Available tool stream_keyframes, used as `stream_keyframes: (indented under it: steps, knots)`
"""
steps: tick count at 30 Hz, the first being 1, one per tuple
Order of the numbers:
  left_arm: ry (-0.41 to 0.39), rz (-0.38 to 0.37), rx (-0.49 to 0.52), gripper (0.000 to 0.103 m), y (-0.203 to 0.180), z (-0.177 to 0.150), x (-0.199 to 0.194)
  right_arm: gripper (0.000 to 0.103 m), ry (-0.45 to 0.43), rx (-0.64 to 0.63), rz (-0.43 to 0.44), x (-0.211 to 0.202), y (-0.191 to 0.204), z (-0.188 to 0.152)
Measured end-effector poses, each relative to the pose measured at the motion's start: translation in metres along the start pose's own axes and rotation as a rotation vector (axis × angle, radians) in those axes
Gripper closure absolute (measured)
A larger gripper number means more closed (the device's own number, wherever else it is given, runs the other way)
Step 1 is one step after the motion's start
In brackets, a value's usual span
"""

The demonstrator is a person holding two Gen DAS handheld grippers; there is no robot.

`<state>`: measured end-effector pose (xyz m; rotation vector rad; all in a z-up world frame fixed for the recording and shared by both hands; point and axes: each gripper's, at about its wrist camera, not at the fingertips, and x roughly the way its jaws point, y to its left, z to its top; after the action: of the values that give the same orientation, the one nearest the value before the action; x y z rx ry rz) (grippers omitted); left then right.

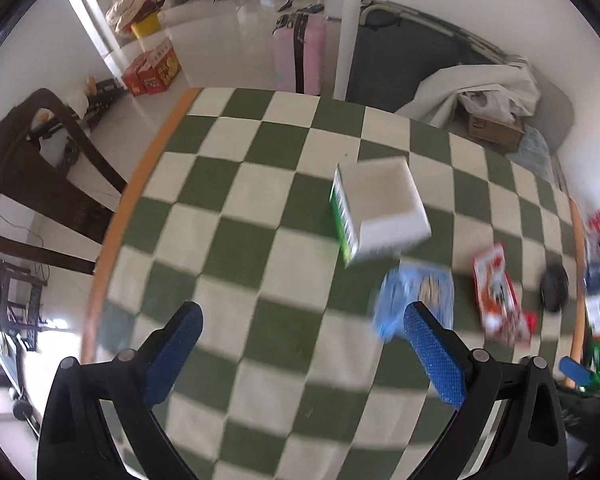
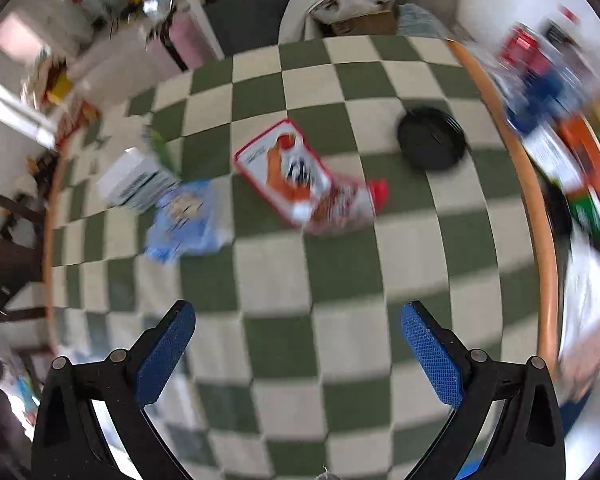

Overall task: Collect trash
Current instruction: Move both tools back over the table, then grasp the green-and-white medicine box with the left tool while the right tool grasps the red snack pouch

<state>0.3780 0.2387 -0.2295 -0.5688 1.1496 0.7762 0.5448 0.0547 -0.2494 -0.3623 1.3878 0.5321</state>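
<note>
While hanging above the green-and-cream checked cloth point(image 1: 260, 248) of the round table, left gripper point(image 1: 300, 320) spread wide, nothing between the blue pads point(image 1: 172, 352). Right gripper point(image 2: 298, 316) likewise spread wide and empty, over bare squares of the same cloth point(image 2: 340, 264).

Trash scattered across the far side of the table. In the left wrist view: white carton with a green side point(image 1: 376, 208) sitting on the cloth ahead and slightly right; light blue wrapper point(image 1: 416, 292) just below it, partly behind the right finger; red-and-white snack packet point(image 1: 500, 292) to the right of the wrapper, apart from it; black round lid point(image 1: 554, 286) further right, near the orange table rim point(image 1: 140, 184). All blurred, print unreadable.

In the right wrist view: same carton point(image 2: 134, 182) at far left, touching or overlapping the blue wrapper point(image 2: 188, 220), cannot tell which. Snack packet point(image 2: 308, 176) lying flat near the centre, well ahead of the fingers. Black lid point(image 2: 432, 138) off to the right, apart from the packet, close to the rim point(image 2: 540, 240).

Beyond the right rim, a blurred heap of red, blue and orange packaging point(image 2: 552, 92); contents not distinguishable. Dark wooden chair point(image 1: 40, 184) left of the table, pink suitcase point(image 1: 300, 56) standing on the floor behind it.
</note>
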Motion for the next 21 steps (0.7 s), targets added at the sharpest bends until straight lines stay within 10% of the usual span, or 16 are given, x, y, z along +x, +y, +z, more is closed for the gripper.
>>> stream_keyframes:
  steps: [9, 16, 21]
  knots:
    - [0.126, 0.0, -0.051, 0.003, -0.029, 0.06, 0.09, 0.0, 0.231, -0.211, -0.098, 0.14, 0.017, 0.093]
    - [0.17, -0.048, -0.028, 0.098, -0.034, 0.07, 0.115, 0.012, 0.17, -0.187, -0.087, 0.147, 0.013, 0.104]
    - [0.116, -0.002, 0.048, 0.102, -0.039, 0.057, 0.095, 0.057, 0.099, -0.159, -0.062, 0.124, 0.014, 0.099]
